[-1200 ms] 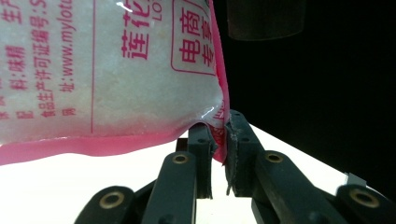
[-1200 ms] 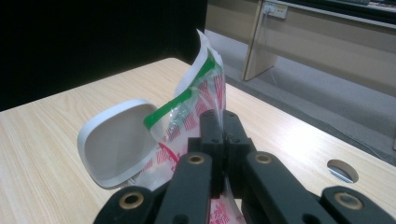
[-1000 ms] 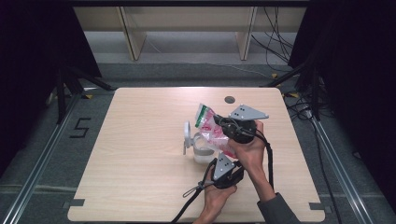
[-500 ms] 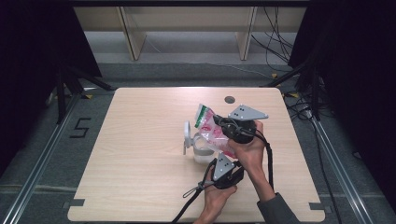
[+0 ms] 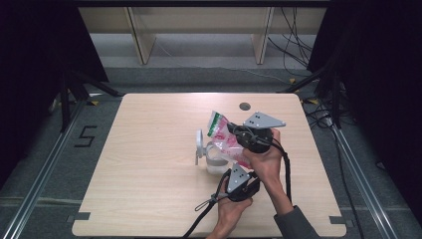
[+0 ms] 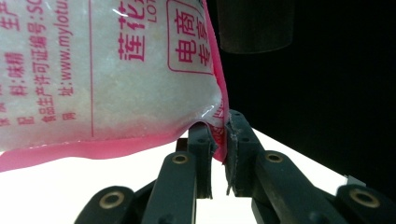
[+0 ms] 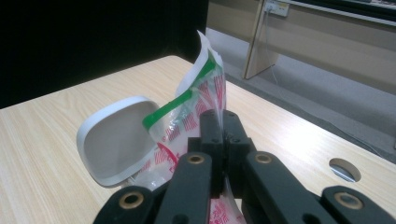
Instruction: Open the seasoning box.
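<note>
We hold the pink bag [image 5: 226, 142] slanted over the open container [image 5: 215, 160], left gripper [image 6: 219, 140] pinching its lower corner, right gripper [image 7: 223, 122] clamped higher up

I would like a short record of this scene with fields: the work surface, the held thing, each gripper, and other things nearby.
surface: wooden table
held thing: pink and green plastic bag of white granules, held above the table
left gripper: shut on the bag's lower pink edge
right gripper: shut on the bag's side
nearby: clear container with its white lid open, under the bag
</note>
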Motion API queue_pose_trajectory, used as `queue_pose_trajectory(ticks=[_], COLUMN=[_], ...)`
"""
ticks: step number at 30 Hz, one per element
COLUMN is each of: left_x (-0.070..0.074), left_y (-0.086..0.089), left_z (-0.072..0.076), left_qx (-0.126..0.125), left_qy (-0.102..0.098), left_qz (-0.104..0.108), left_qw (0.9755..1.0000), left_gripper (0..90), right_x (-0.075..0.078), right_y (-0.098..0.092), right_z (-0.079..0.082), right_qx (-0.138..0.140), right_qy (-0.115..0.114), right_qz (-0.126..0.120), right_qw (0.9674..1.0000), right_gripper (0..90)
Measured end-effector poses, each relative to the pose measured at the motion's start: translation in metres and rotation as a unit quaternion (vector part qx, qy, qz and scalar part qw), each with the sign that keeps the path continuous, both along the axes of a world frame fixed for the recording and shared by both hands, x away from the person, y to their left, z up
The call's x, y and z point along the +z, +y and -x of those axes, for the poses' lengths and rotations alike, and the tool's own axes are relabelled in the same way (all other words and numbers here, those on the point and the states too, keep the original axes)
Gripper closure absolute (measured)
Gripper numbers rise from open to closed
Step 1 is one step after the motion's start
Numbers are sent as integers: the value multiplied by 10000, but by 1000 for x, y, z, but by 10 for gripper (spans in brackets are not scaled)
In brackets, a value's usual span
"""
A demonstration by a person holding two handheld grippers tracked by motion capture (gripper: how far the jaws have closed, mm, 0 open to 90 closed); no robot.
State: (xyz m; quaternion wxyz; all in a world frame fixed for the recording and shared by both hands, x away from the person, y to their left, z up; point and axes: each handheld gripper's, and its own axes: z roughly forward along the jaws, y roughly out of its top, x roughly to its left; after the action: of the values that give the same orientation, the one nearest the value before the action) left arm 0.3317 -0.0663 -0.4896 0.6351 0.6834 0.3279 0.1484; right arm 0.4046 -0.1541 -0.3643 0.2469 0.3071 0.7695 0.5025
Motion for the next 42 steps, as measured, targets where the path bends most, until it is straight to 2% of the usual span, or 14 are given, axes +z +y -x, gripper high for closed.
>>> queue_pose_trajectory(ticks=[2, 6, 8, 14, 16, 18, 19, 21, 22, 23, 26, 27, 29, 42], left_x=[0, 0, 0, 0, 0, 0, 0, 0, 0, 0, 0, 0, 0, 0], left_y=[0, 0, 0, 0, 0, 0, 0, 1, 0, 0, 1, 1, 1, 1], left_z=[0, 0, 0, 0, 0, 0, 0, 0, 0, -1, 0, -1, -1, -1], left_qx=[-4, 7, 3, -4, -6, -7, -13, -14, -10, -4, 3, -3, -2, -37], left_qy=[-2, -12, -18, -29, -32, -27, -29, -30, -32, -33, -30, -31, -37, -78], left_qz=[7, 1, -1, -6, -4, -11, -22, -20, -16, -15, -25, -12, 1, 66], left_qw=[10000, 10000, 10000, 10000, 10000, 10000, 10000, 10000, 10000, 10000, 10000, 10000, 10000, 9999], left_gripper=[815, 815, 815, 815, 815, 815, 815, 815, 815, 815, 815, 815, 815, 815], right_x=[-1, 0, 0, -1, -1, 0, -1, -1, -1, -1, -1, 0, -1, -2], right_y=[0, 1, 0, -1, 0, 0, 0, 0, 0, 0, 0, 0, 1, 3], right_z=[-1, 0, -1, -2, 0, -1, -1, -1, -1, -2, -2, 0, -1, 0], right_qx=[-11, 16, 13, -8, -38, 21, 4, -32, -33, 49, 63, 8, 15, 1], right_qy=[-64, 14, -49, -41, 27, -55, 4, -44, 12, -77, -53, 22, -43, -39], right_qz=[17, 5, 9, -33, -83, -43, -105, -78, -84, -62, -79, -29, -31, -45], right_qw=[10000, 10000, 10000, 10000, 10000, 10000, 9999, 10000, 10000, 9999, 9999, 10000, 10000, 10000], right_gripper=[900, 900, 900, 900, 900, 900, 900, 900, 900, 900, 900, 900, 900, 900])
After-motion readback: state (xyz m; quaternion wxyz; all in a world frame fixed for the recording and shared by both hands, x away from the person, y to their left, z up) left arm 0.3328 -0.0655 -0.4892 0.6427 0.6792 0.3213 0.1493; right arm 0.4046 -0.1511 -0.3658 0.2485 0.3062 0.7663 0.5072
